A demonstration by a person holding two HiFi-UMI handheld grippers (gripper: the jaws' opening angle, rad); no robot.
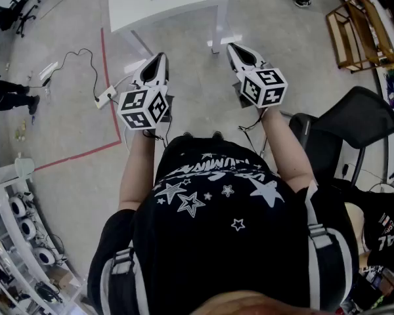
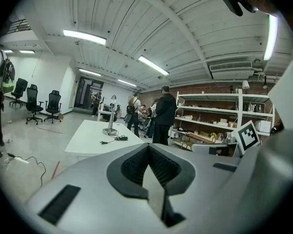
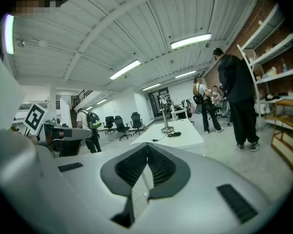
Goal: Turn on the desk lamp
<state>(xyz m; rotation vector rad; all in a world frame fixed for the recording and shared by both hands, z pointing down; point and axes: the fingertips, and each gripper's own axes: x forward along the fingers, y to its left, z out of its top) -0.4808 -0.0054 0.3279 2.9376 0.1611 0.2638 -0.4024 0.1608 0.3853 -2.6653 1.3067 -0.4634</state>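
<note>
The desk lamp (image 2: 110,117), a thin metal stem on a round base, stands on a white table (image 2: 88,138) some way ahead, with a black cable (image 2: 115,139) lying beside it. The right gripper view shows the same desk lamp (image 3: 165,115) on the table (image 3: 183,139). In the head view only the near part of the table (image 1: 184,8) shows, and both grippers are held in the air short of it. My left gripper (image 1: 160,59) and right gripper (image 1: 234,48) point at the table. Each has its jaws shut with nothing between them, as seen at the left gripper (image 2: 149,147) and right gripper (image 3: 147,146).
A power strip (image 1: 106,98) with its cord lies on the floor left of a red tape line (image 1: 113,104). A black office chair (image 1: 354,126) stands at my right, a wooden rack (image 1: 358,28) beyond it. People stand near the table (image 2: 163,113) and shelving (image 2: 210,123).
</note>
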